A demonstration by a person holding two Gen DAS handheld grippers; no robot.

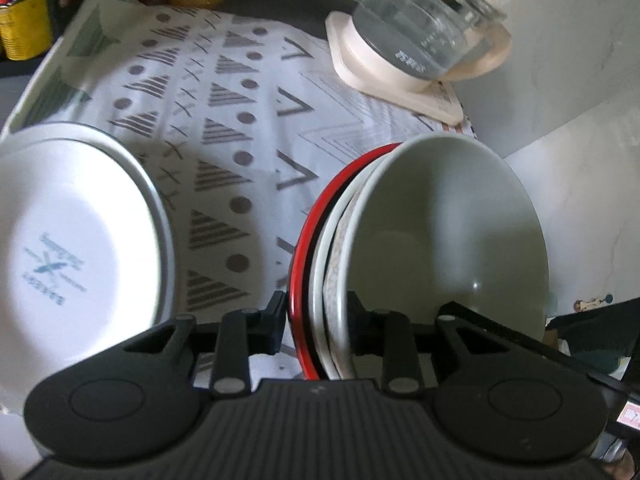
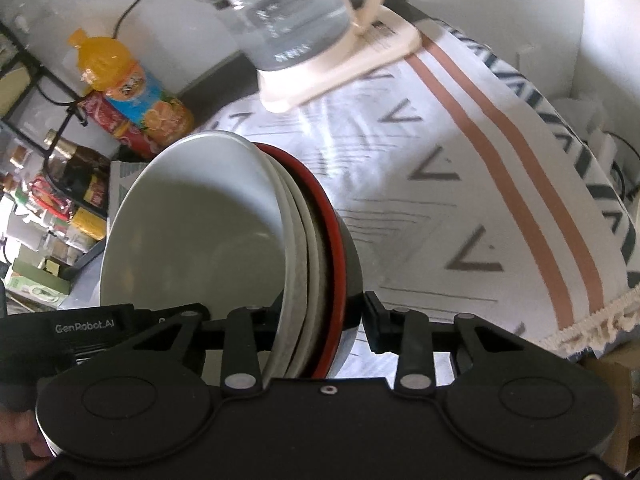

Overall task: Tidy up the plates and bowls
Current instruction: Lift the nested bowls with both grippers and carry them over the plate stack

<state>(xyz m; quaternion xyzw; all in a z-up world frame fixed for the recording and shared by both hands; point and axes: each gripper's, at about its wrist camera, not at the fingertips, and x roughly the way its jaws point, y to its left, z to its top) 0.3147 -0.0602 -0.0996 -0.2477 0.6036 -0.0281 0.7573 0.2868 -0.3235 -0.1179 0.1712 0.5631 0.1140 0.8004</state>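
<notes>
A: Where's the nested stack of bowls [image 1: 400, 240], grey-green one inside a red-rimmed one?

B: Off the patterned desk cloth [image 1: 224, 128], pinched at opposite rims by my left gripper [image 1: 316, 320] & right gripper [image 2: 320, 316], jaws narrow.

A: Risk?

B: Bowls tilt; uneven lift, inner ones slide out, maybe hit the glass kettle [image 2: 288, 28].

The left gripper [image 1: 316, 320] points steeply down, its jaws clamped across the rims at one side of the stack of bowls [image 1: 400, 240]. The right gripper [image 2: 320, 316] points down likewise, pinching the opposite side of that stack. A fingertip [image 2: 24, 440] shows behind the right gripper's body.
</notes>
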